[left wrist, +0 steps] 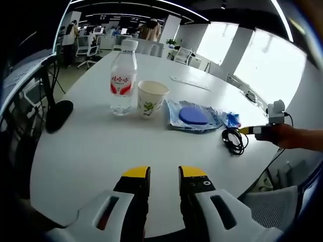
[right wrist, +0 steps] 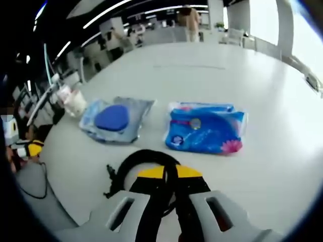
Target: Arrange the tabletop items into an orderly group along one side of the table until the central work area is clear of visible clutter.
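Note:
My left gripper (left wrist: 164, 173) hangs open over bare white table (left wrist: 91, 151), nothing between its yellow-tipped jaws. Ahead stand a water bottle (left wrist: 122, 75) with a red label and a paper cup (left wrist: 150, 98) side by side. Right of them lie a clear bag holding a blue round pad (left wrist: 194, 116), a blue packet (left wrist: 232, 119) and a coiled black cable (left wrist: 233, 141). My right gripper (right wrist: 169, 172) is shut on that cable (right wrist: 132, 162), which loops out in front of the jaws. Beyond it lie the blue packet (right wrist: 207, 130) and the bagged pad (right wrist: 113, 118).
A hand (left wrist: 298, 136) holds the right gripper (left wrist: 252, 130) at the table's right edge. A white mesh chair (left wrist: 272, 212) stands below that edge, a black stand foot (left wrist: 58, 113) on the floor at left. The bottle and cup (right wrist: 70, 101) stand far left. Office chairs and people are behind.

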Demonstrator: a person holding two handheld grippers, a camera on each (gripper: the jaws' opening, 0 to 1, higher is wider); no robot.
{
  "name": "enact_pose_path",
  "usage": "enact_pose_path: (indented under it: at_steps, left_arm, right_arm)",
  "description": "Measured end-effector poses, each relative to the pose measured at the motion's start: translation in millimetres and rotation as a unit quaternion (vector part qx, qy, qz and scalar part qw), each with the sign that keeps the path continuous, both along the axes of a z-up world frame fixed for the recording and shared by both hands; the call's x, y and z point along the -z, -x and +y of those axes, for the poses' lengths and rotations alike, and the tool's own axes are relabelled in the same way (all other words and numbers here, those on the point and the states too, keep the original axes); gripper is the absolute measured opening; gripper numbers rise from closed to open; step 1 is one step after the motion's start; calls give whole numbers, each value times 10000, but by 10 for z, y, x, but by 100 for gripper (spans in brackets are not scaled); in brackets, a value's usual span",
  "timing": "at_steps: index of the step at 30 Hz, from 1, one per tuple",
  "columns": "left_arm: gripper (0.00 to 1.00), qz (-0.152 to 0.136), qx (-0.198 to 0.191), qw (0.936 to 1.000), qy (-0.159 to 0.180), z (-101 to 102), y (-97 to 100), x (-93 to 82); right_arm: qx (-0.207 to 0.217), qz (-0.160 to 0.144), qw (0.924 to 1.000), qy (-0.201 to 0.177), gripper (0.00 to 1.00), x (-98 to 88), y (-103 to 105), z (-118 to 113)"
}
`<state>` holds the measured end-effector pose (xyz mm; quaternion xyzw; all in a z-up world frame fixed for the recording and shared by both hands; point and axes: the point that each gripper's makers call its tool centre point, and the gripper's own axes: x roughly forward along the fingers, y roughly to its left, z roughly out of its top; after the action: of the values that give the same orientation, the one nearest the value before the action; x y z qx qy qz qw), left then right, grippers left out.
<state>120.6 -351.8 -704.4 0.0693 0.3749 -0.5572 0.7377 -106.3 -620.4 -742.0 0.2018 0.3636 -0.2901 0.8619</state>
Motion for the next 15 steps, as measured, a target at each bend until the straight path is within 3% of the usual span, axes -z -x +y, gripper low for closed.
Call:
enact_pose_path:
  at_steps: [6, 15]
  left_arm:
    - [21, -11, 67, 9999, 73, -13, -12, -24]
    - [25, -294, 417, 9987, 77, -68, 17, -54]
  right_arm:
    - [-2, -61, 9999, 89, 13, -108, 58, 12]
    - [-327, -249, 9985, 372, 26, -290, 130, 250]
